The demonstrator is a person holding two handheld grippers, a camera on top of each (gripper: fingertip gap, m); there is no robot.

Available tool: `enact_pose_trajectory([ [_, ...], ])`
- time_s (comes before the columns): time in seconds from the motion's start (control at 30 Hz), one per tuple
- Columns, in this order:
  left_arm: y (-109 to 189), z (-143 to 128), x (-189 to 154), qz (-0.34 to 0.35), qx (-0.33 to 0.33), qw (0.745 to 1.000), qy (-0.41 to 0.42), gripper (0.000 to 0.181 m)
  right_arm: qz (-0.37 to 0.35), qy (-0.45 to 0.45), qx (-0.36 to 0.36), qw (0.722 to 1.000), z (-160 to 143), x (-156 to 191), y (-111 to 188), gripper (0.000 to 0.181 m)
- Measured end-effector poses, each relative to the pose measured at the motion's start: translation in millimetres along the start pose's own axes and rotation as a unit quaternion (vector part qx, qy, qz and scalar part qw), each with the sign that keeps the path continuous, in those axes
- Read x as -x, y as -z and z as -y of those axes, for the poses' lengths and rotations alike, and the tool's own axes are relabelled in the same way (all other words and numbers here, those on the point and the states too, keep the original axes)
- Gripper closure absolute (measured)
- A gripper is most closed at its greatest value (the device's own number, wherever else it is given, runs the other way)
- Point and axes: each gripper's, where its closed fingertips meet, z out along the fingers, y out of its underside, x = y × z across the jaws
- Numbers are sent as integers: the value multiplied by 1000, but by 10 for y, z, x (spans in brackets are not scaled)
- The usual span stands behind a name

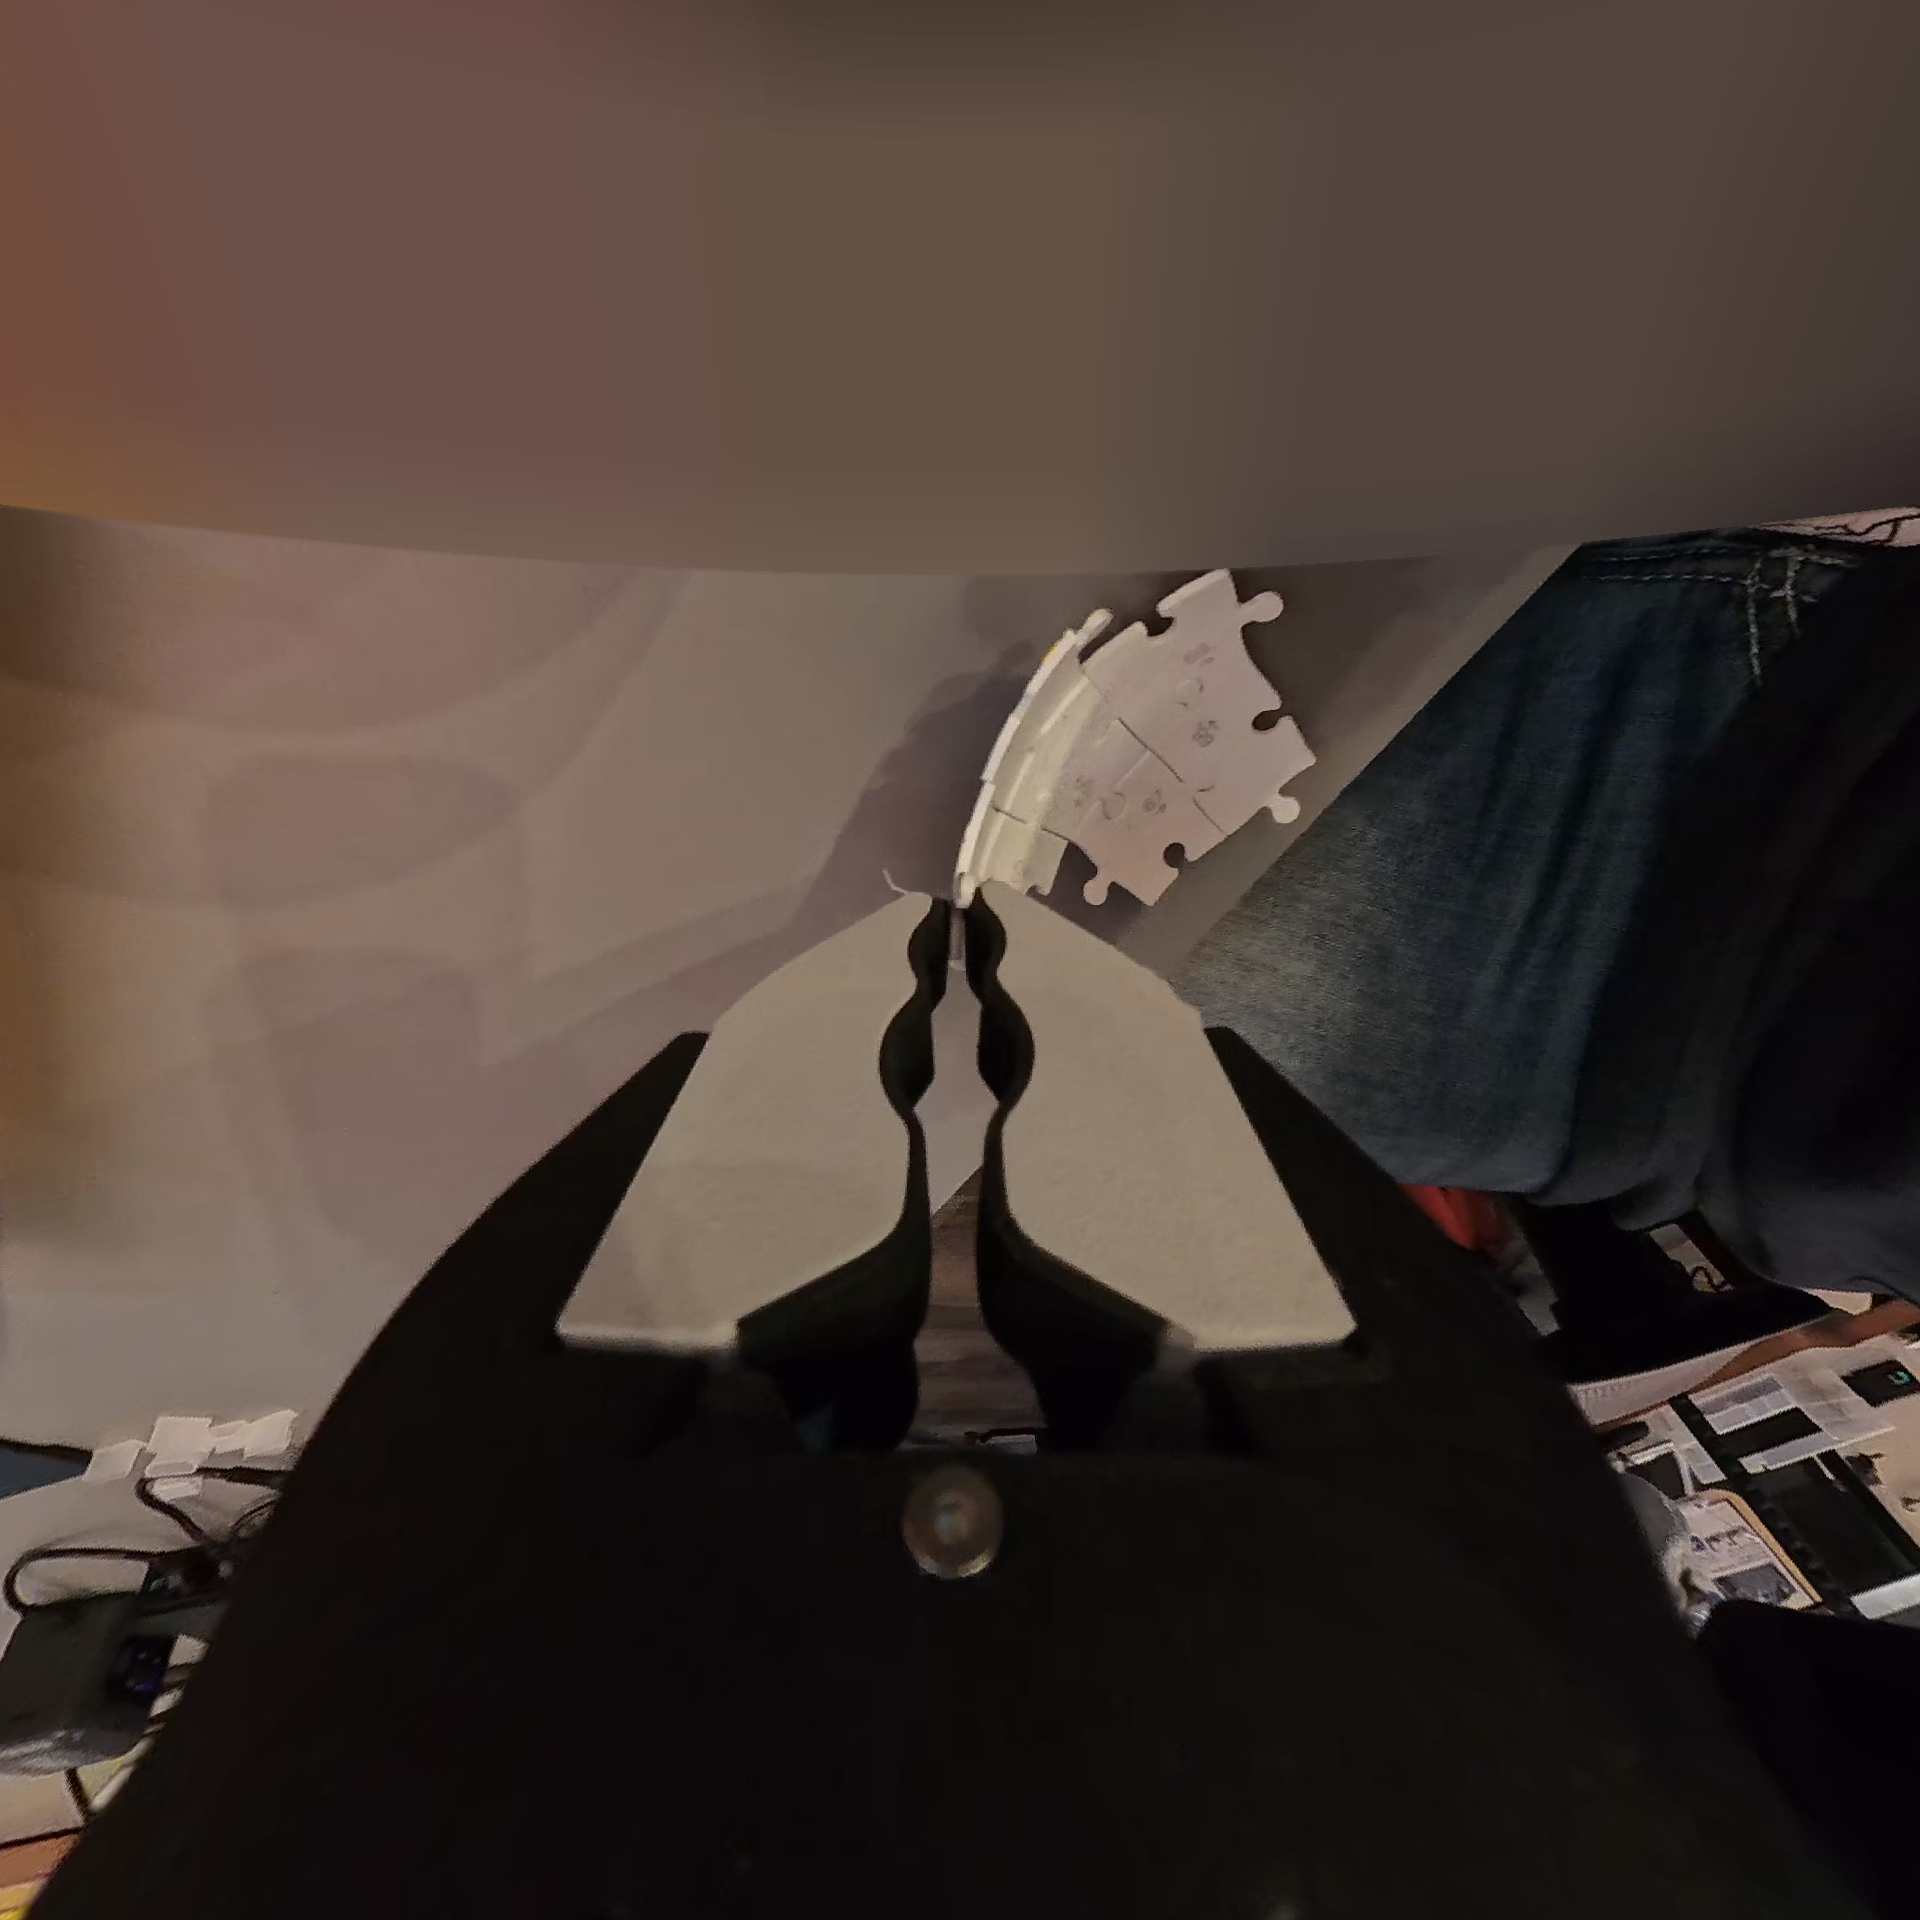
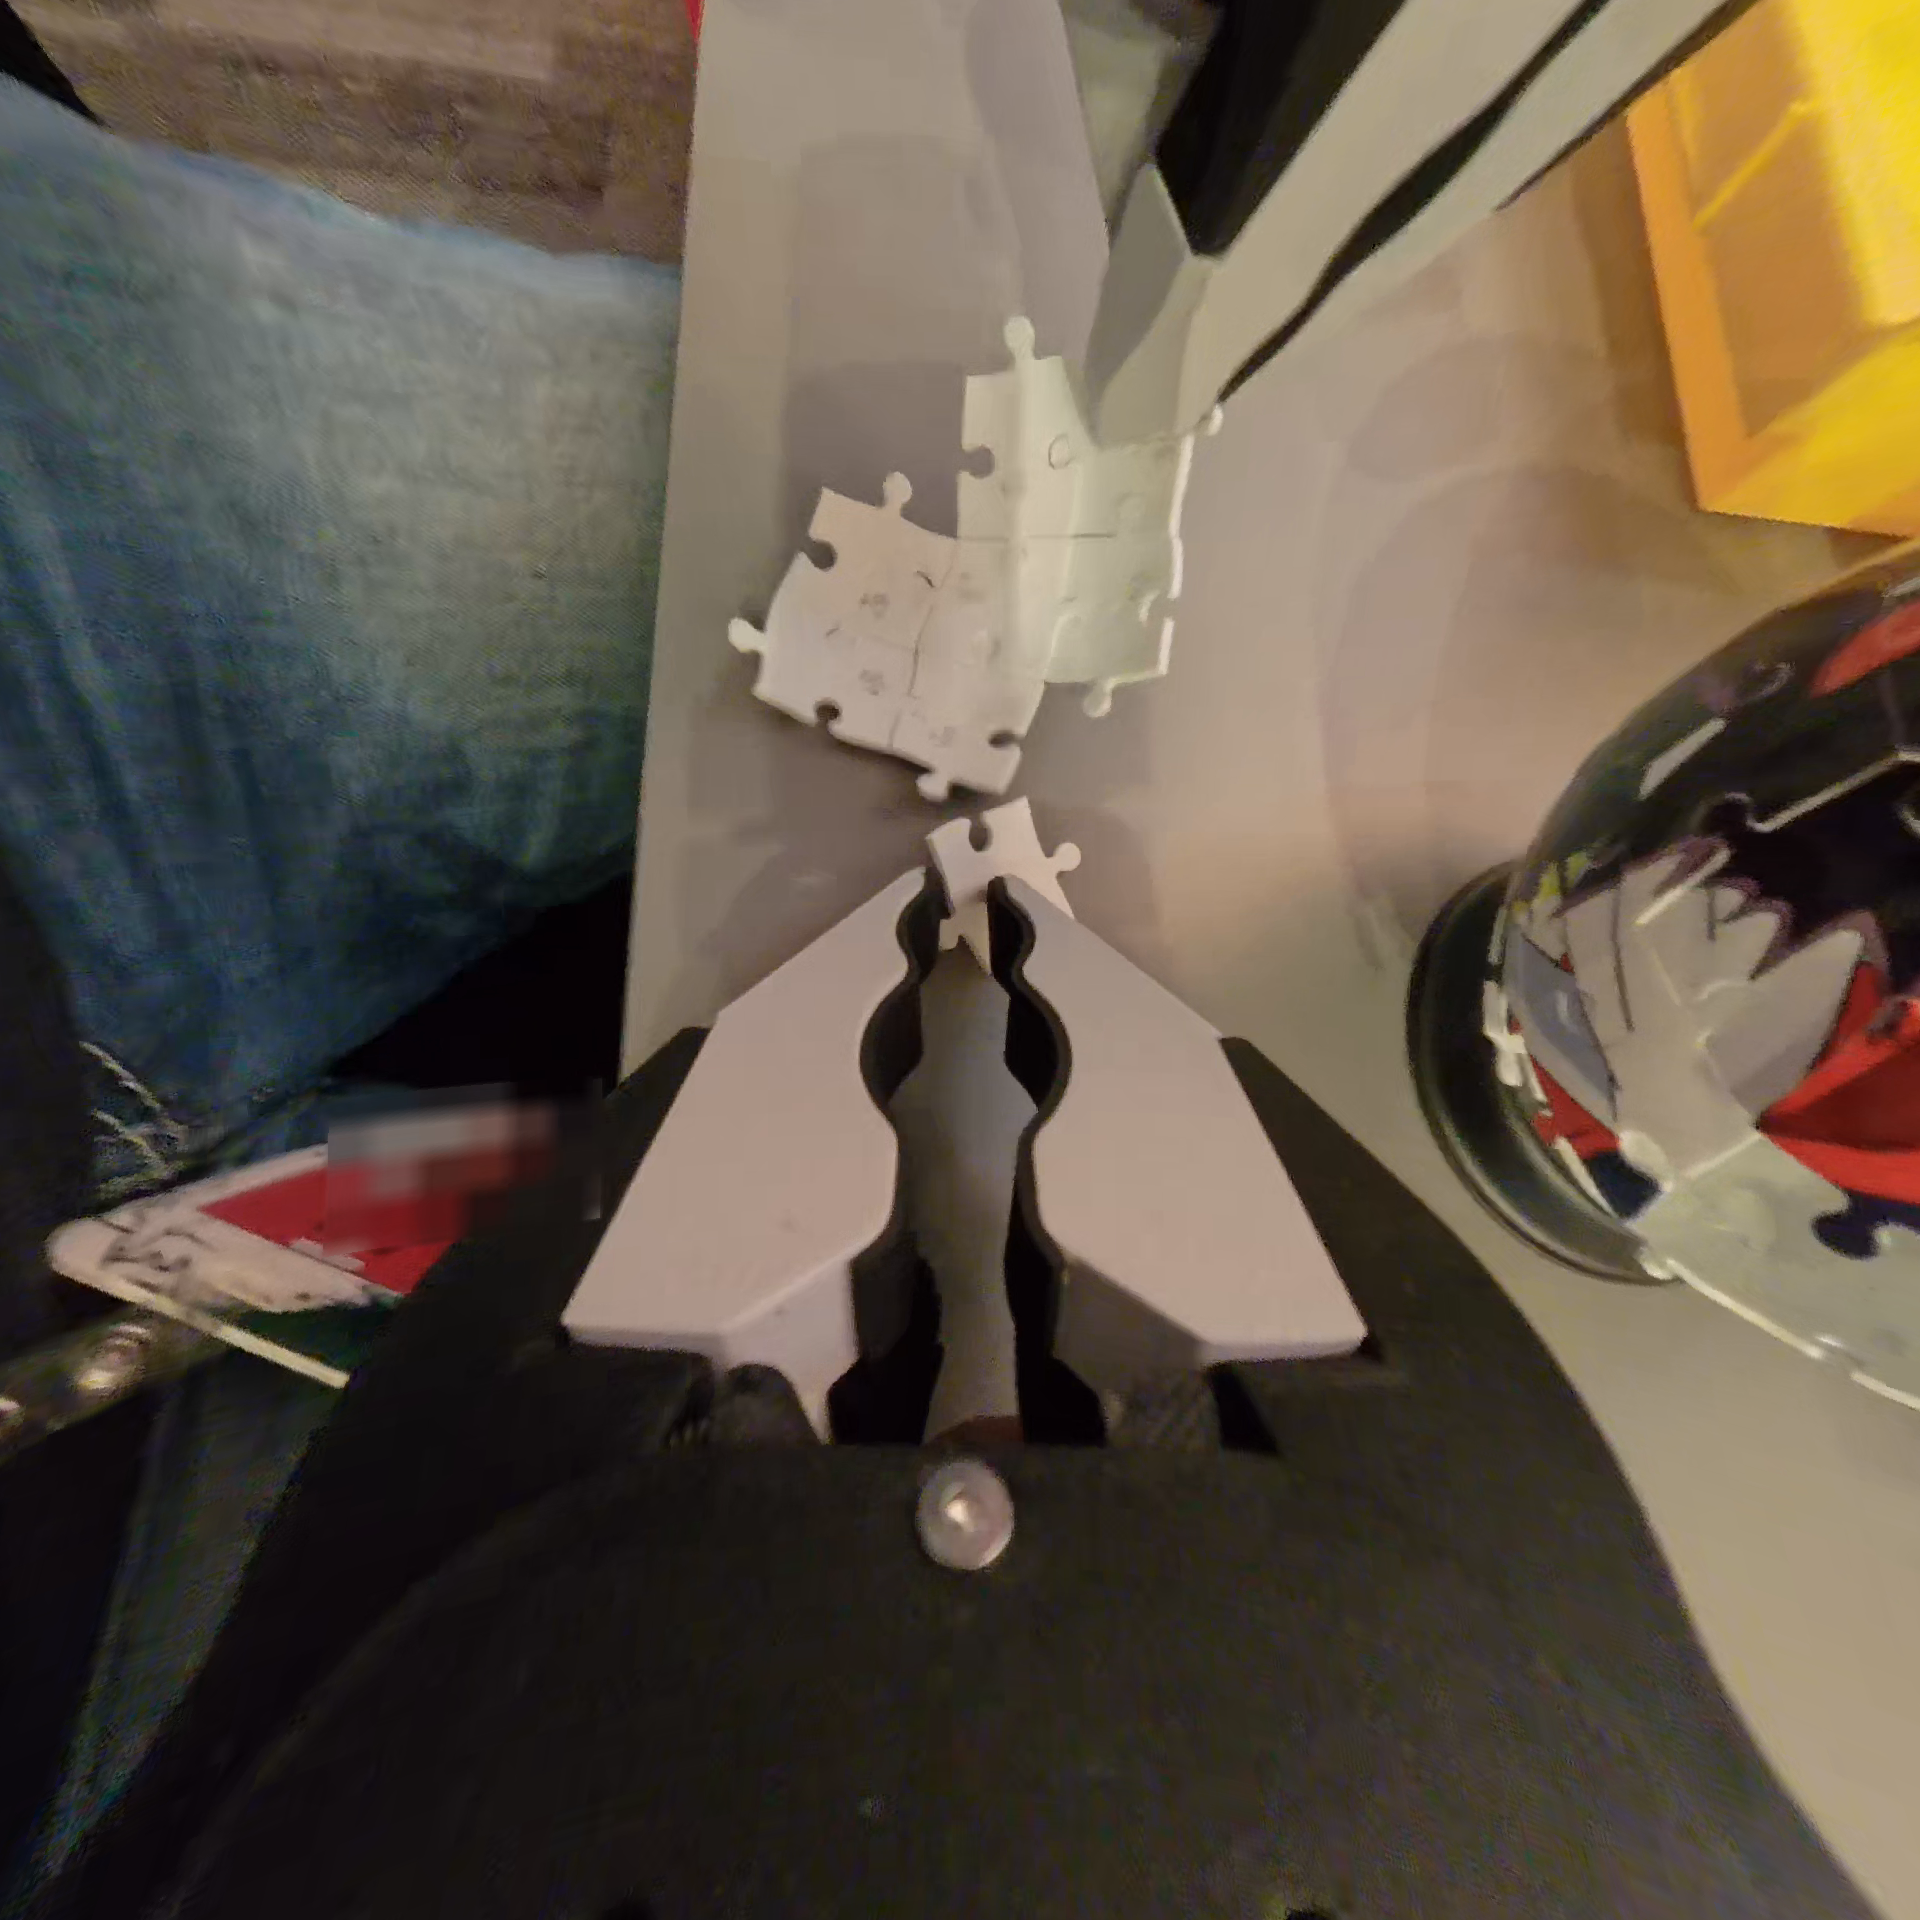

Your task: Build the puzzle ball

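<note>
- Only the right view shows the right gripper (image 2: 971, 891) clamped on a loose white piece (image 2: 1000, 854), just short of the curved panel (image 2: 935, 644).
- The glossy ball (image 2: 1714, 1049) stands on its ring right of the gripper.
- The left gripper (image 1: 957, 916) pinches the panel's (image 1: 1143, 758) edge, held aloft.

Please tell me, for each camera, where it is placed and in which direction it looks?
Left wrist view: on the left gripper, facing along its fingers at the joined pieces it grips; jeans leg shows.
Right wrist view: on the right gripper, facing its single piece and the table; jeans show.
Shared: the joined pieces.
</note>
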Motion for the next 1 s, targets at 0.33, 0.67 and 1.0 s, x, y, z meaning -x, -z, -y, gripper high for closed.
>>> enact_pose_trajectory([
  [0.33, -9, 10, 8, -3, 0, 1000, 7, 178, 18, -47, 9, 999, 83, 164, -48, 173],
  [0.67, -29, 40, -4, 0, -21, 1000, -1, 178, -1, 4, -4, 1000, 194, 114, 36, 166],
  [1.0, -42, 66, 10, 17, -40, 999, -12, 177, 37, -1, 30, 999, 47, 231, -73, 167],
])
